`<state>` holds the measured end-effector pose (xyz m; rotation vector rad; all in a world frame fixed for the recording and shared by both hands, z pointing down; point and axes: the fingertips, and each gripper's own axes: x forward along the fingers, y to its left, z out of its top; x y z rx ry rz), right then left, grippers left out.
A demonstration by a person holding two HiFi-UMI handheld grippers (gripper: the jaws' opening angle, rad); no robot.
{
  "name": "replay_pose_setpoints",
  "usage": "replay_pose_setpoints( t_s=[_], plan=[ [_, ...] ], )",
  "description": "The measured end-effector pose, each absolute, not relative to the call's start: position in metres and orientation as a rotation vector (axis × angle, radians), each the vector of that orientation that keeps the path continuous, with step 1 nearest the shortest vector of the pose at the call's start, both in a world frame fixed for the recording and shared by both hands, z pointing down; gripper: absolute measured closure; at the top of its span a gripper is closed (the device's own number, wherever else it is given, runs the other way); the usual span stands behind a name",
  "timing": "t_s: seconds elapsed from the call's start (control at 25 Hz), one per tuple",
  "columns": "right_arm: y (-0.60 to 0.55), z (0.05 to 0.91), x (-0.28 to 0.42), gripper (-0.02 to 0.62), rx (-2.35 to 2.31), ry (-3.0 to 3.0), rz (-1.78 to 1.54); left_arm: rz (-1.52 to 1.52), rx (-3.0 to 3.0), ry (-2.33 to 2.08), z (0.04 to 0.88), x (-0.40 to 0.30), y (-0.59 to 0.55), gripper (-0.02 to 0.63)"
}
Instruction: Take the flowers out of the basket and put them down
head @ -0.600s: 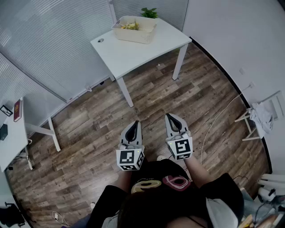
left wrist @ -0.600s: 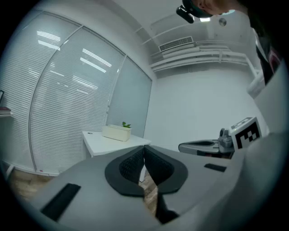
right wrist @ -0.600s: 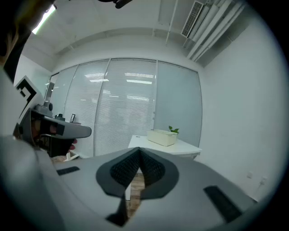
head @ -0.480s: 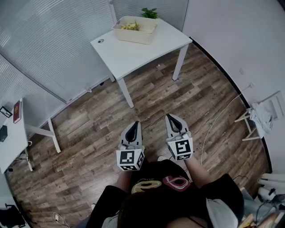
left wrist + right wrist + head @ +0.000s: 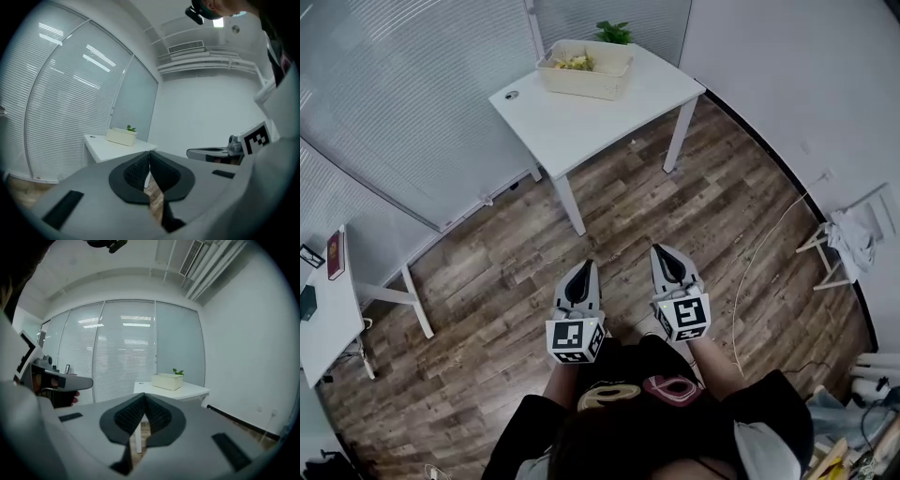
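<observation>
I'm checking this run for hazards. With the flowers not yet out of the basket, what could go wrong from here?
Both the left tool and right tool are shut and empty; arriving shut would likely shove the flowers or basket rather than grip. The basket sits near the table's far edge beside the plant, so a push may knock either. A white cable on the floor to the right may snag a foot.

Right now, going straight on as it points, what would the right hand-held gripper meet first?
Probably the white rectangular table, its near edge below the cream plastic basket; nothing stands between; depth is unclear.
</observation>
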<state>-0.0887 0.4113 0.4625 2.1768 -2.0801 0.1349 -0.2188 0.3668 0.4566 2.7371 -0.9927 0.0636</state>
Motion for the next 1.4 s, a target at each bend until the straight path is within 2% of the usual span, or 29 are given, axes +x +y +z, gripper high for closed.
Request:
replay_pose_setpoints(
  t_s=[0.68, 1.0, 1.4],
  plan=[
    [0.391, 0.468, -0.118, 0.583, 2.194, -2.107, 0.169, 0.059, 2.756, -0.897, 0.467, -0.233, 0.345, 0.588],
    [0.341, 0.475, -0.089, 0.583, 2.137, -2.157, 0.188, 0.057, 2.708, -1.003, 0.47, -0.216, 0.303, 0.588],
    [0.248, 0.468, -0.024, 0.583, 2.029, -2.281, 0.193, 0.047, 2.674, -1.108, 0.463, -0.146, 0.23, 0.588]
  ],
)
